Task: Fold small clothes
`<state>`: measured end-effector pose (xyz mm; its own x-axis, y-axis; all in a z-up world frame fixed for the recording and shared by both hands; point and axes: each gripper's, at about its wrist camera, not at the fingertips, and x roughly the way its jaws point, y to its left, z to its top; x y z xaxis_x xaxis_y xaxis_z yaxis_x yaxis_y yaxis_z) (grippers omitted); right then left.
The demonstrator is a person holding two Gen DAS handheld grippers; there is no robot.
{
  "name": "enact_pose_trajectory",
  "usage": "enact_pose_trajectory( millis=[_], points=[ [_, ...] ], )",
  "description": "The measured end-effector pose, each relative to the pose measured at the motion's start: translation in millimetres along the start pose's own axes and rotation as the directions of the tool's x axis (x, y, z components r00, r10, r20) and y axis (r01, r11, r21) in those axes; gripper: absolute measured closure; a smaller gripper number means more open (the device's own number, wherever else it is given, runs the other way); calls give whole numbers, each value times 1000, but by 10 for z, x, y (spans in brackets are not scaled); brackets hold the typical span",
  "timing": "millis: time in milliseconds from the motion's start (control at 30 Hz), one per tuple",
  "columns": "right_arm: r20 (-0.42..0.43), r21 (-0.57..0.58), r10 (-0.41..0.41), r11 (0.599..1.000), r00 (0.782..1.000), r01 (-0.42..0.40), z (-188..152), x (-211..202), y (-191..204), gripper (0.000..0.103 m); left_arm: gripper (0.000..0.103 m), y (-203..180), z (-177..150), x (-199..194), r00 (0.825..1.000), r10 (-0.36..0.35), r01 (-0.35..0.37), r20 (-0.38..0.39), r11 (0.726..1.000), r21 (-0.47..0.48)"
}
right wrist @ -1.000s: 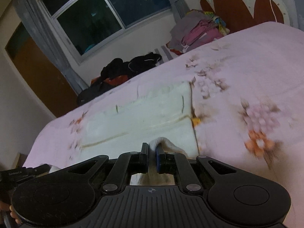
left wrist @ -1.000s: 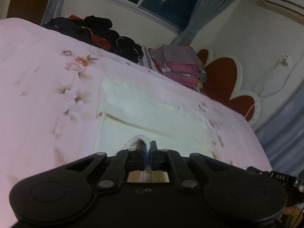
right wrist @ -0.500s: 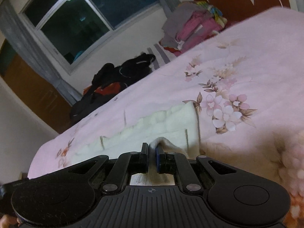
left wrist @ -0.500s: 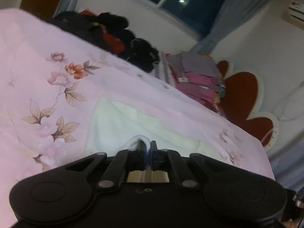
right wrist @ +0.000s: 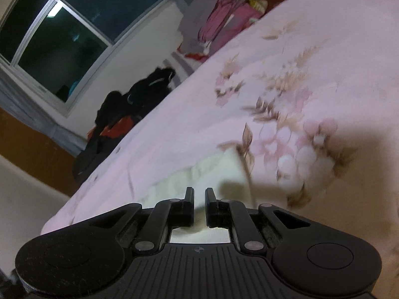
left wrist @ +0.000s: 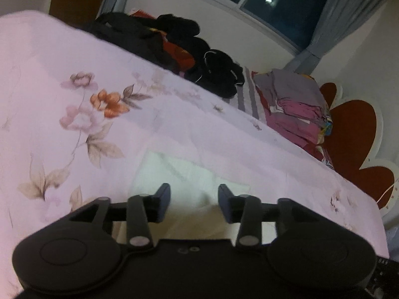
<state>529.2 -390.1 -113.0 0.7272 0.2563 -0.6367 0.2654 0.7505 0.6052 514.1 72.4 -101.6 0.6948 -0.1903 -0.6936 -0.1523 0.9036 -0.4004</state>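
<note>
We look along two hand-held grippers, both tilted down over a bed with a pink floral bedspread (left wrist: 204, 129). The task's thing, a small cream-white cloth (left wrist: 189, 174), lies flat on the bedspread at the near edge, directly under both tools. The left gripper (left wrist: 194, 203) has just been opening: its jaws now stand spread, with the cloth below the gap and nothing pinched, which we read as a corner being let go so the fold can lie. In the right view the right gripper (right wrist: 199, 205) shows a narrow slit between its fingers; the white cloth (right wrist: 212, 172) fills that slit, but we cannot tell whether the pads press it, so a grip there is uncertain. Along the far edge of the bed, by the window wall, sits a heap of dark clothes (left wrist: 174, 47), and to its right a pile of pink and grey clothes (left wrist: 296, 104), probably waiting their turn.
</note>
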Motion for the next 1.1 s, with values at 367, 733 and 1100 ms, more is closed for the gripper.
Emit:
enact_pose_trajectory(
  millis=[367,733,1100],
  points=[
    [17,-284,-34,958,999,37,-42,141,167,29,50,-164,-158,285,997,-14,32,-75,969,246],
    [-59,-459,-76,888,995,40,-130,527,250,73,94,-268,-226,447,995,-24,58,-101,935,350],
    [63,-495,1,868,998,30,-132,308,381,99,99,-255,-100,141,995,-82,58,64,948,313]
  ],
)
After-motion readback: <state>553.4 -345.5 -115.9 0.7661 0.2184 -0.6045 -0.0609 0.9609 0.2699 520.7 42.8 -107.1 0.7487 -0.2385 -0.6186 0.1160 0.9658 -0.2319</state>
